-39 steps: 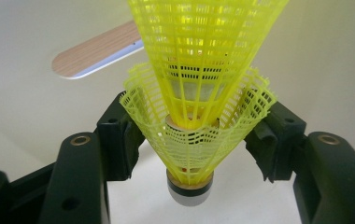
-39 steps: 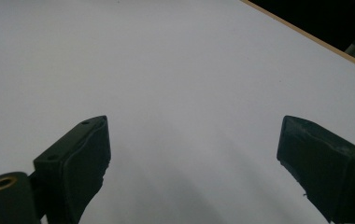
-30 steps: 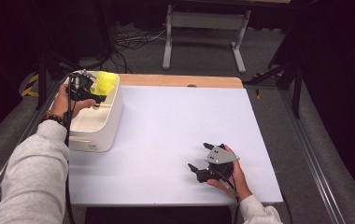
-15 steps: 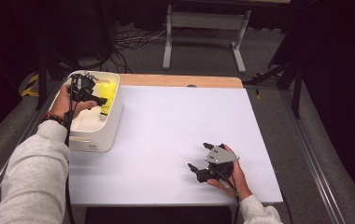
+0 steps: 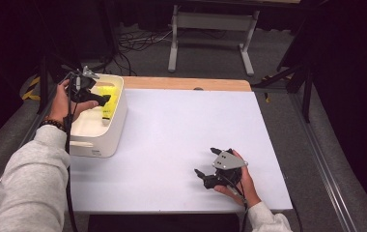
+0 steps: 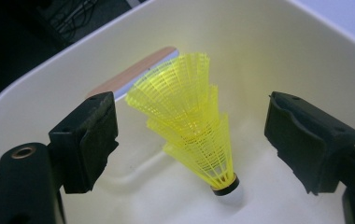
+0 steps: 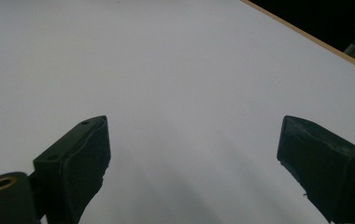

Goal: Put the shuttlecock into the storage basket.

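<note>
The left gripper (image 5: pixel 91 92) was held up near the desk's far left corner in the person's left hand (image 5: pixel 62 100), its black fingers (image 6: pixel 89 135) spread wide apart and closed on nothing. The grey-sleeved left forearm (image 5: pixel 29 183) ran in from the near left edge. The right gripper (image 5: pixel 209 166) lay low near the desk's near right edge, cupped from behind by the right hand (image 5: pixel 239 183), its fingers (image 7: pixel 75 161) likewise parted wide and pointing toward the left edge, its grey plate on top.

A white table (image 5: pixel 181 130) (wooden far edge) carries a white bin (image 5: pixel 115 128) at its left.
</note>
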{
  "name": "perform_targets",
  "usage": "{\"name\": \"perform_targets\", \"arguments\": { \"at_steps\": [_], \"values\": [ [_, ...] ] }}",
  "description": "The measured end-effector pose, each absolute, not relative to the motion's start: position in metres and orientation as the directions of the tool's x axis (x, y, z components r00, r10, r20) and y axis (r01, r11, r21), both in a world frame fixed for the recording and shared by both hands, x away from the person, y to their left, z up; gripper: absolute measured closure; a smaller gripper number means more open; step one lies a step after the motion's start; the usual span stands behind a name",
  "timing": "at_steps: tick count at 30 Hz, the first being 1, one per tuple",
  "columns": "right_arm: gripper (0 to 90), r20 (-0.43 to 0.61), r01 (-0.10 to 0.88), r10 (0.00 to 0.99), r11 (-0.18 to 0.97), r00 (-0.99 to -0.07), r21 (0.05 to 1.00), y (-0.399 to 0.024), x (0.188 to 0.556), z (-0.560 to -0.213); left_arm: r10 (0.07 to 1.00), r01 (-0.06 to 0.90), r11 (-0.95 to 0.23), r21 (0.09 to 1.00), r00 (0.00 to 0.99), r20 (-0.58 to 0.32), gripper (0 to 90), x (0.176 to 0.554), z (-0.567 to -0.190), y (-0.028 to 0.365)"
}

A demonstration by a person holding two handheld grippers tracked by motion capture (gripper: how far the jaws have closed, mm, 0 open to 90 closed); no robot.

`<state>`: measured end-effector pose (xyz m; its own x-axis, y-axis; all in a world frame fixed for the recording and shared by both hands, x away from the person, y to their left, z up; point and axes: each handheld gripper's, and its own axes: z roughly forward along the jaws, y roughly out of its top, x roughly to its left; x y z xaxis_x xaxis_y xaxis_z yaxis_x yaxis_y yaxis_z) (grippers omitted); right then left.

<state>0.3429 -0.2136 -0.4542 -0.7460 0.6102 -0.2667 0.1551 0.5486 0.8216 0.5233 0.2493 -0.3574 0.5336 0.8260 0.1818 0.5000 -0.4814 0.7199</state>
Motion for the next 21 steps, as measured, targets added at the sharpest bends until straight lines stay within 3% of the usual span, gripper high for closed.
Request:
{"name": "perform_targets", "arguments": {
  "at_steps": [3,21],
  "values": [
    [10.0,-0.267,0.152,0.61,0.547,-0.746,0.823,-0.214,0.342,-0.453,0.816,0.464,-0.5,0.731,0.535,0.219,18.8,0.517,-0.35,0.248],
    [10.0,-0.279,0.127,0.636,0.516,-0.719,0.847,-0.218,0.339,-0.444,0.754,0.289,-0.485,0.826,0.616,0.227,17.4,0.472,-0.328,0.241]
  ]
}}
